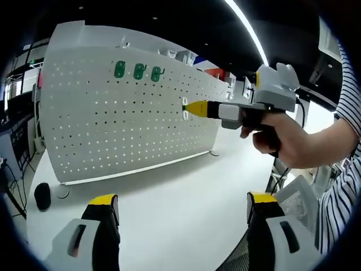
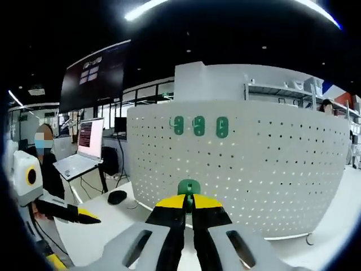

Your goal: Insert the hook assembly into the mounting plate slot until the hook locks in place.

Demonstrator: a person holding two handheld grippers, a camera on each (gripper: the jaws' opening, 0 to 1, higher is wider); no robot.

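Left gripper view showed the left gripper [image 1: 181, 208] low over the white table [image 1: 169, 197], its yellow-tipped jaws spread wide with nothing between them. Beyond stood the white pegboard [image 1: 113, 130], the mounting plate, upright on the table. Three green hooks [image 1: 138, 71] sat in a row near its top edge. The right gripper [image 1: 189, 109] came in from the right, held in a person's hand [image 1: 276, 138] with a striped sleeve [image 1: 344, 169] behind it; its yellow tip was at the pegboard's face, with a small pale piece at the tip that was too small to identify. A dark round object [image 1: 42, 196] lay on the table near the pegboard's left end.

Right gripper view looked along the right gripper [image 2: 189, 203], whose jaws were drawn narrow around a green hook assembly [image 2: 189, 187], its top rising above the yellow tips in front of the pegboard [image 2: 254, 169]. The three green hooks [image 2: 198, 126] appeared in the upper rows. At left, the left gripper [image 2: 84, 217] entered the picture, and a laptop [image 2: 84, 147] stood open on a desk; its screen text could not be read. A computer mouse [image 2: 117, 196] lay on the table. No brand or label was legible anywhere.
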